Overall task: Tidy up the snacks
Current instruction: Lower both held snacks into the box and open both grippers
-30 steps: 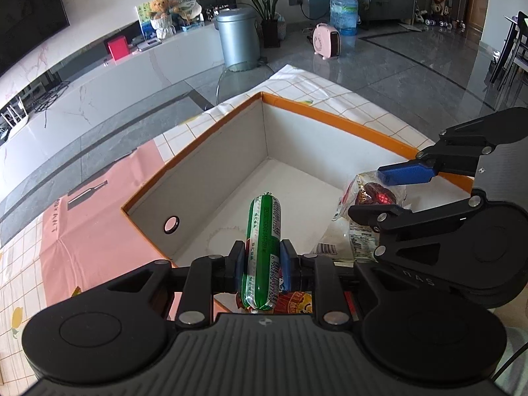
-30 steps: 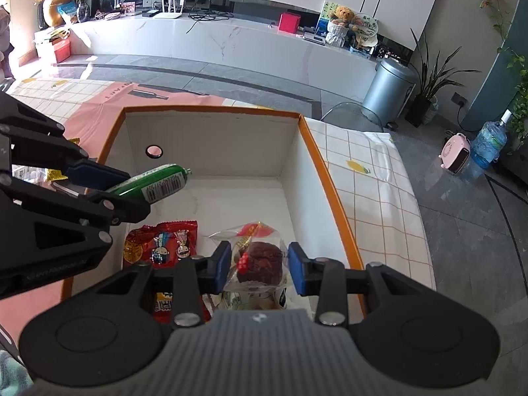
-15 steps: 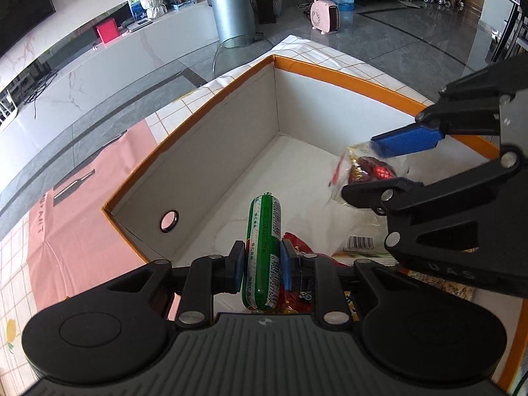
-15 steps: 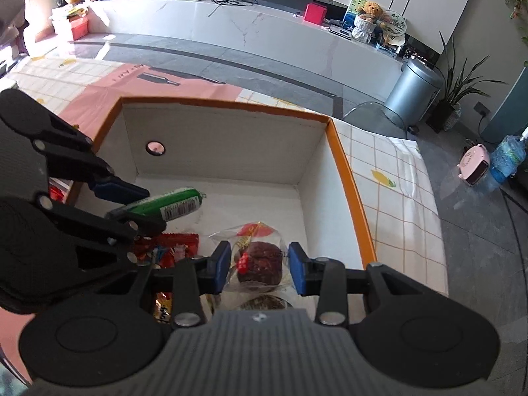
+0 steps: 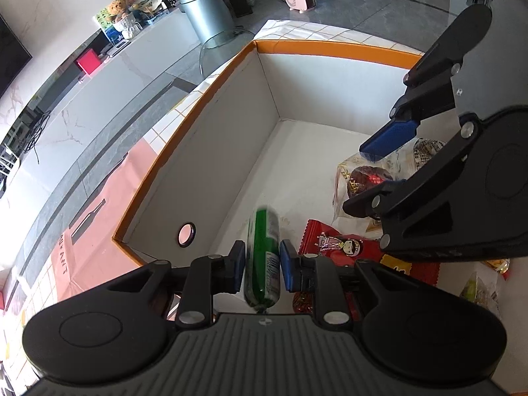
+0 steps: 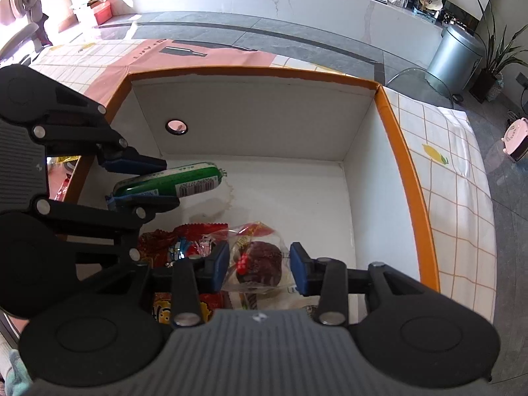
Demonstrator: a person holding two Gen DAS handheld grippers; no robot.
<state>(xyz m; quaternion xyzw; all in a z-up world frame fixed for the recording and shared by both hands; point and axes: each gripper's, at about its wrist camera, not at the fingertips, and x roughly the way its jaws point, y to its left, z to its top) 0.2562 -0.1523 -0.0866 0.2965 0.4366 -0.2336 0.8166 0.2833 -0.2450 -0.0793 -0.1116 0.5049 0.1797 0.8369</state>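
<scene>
one barcode on the green sausage (image 6: 171, 183) shows only from the right wrist.

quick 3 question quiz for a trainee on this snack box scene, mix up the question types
1. True or false: the left gripper is closed on the green sausage.
2. What lies between the right gripper's fingers: A) red candy packet, B) bagged brown cake, C) nothing?
3. Fill in: the white box has an ______ rim.

Key
1. True; its pads pinch the sausage.
2. B; the bagged brown cake sits there, though the jaws are opening.
3. Orange.
</scene>
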